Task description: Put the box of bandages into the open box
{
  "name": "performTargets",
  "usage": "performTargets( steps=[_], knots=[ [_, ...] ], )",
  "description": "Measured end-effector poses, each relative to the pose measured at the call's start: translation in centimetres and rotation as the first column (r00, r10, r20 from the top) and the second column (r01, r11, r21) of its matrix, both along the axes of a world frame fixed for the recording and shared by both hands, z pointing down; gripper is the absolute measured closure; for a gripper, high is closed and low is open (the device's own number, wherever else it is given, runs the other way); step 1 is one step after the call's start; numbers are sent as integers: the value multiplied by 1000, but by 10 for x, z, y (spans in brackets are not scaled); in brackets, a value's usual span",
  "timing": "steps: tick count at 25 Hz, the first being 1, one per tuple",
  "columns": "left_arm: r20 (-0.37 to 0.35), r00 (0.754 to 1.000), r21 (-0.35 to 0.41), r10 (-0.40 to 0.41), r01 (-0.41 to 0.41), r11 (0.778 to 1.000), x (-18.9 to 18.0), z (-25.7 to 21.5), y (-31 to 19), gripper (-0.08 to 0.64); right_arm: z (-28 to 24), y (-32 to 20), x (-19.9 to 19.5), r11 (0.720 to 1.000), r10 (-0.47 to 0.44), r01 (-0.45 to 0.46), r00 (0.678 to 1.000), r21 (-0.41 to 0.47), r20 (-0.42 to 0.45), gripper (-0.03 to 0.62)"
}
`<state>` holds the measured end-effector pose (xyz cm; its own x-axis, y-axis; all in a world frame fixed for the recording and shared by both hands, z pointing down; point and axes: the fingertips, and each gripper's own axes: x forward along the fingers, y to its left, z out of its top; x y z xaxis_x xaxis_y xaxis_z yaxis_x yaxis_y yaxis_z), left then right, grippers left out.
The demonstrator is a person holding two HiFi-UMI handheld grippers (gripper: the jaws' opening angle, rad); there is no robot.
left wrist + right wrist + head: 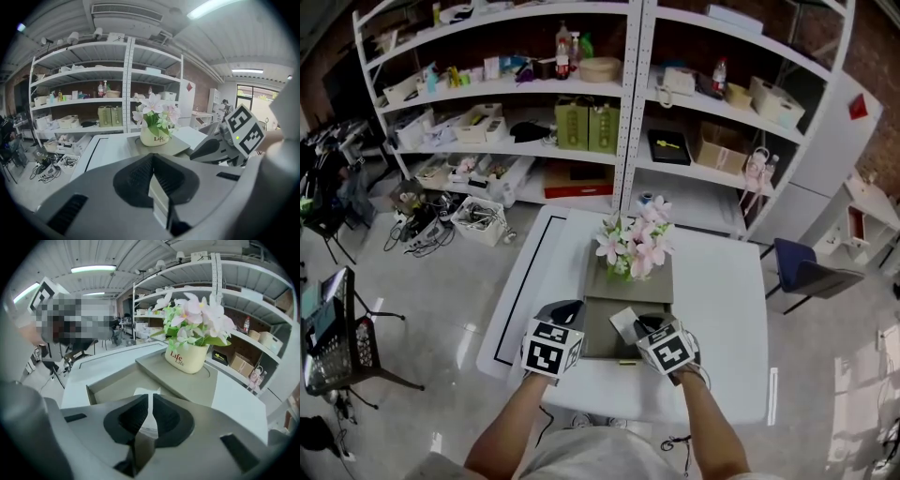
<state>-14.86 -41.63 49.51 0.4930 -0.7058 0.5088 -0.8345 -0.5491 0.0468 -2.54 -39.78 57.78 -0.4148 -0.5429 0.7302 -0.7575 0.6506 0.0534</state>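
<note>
A shallow grey open box (596,330) lies on the white table (722,309), its grey lid (630,287) slid back. My right gripper (643,324) is shut on the small white box of bandages (624,321) and holds it over the open box's right side. In the right gripper view the white box of bandages (146,393) sticks out past the right gripper (150,400), above the open box (115,386). My left gripper (569,312) hovers at the open box's left edge. The left gripper (153,159) has its jaws together with nothing between them.
A cream pot of pink flowers (634,246) stands on the slid-back lid, also seen as the flower pot (186,357). White shelving (628,103) full of boxes and bottles stands behind the table. A blue chair (802,267) is at the right, and a cable crate (478,217) at the left.
</note>
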Motion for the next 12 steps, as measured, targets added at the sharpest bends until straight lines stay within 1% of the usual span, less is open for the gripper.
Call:
performTargets(
  steps=[7,12],
  knots=[
    [1,1000,35,9,-9,999,13,-16,-6,557,-56,-4,13,993,58,-68,994,99,96,558],
    [-4,1000,57,8,-8,998,20,-25,-7,557,-90,-1,28,982,115,-139,977,127,180,563]
  ],
)
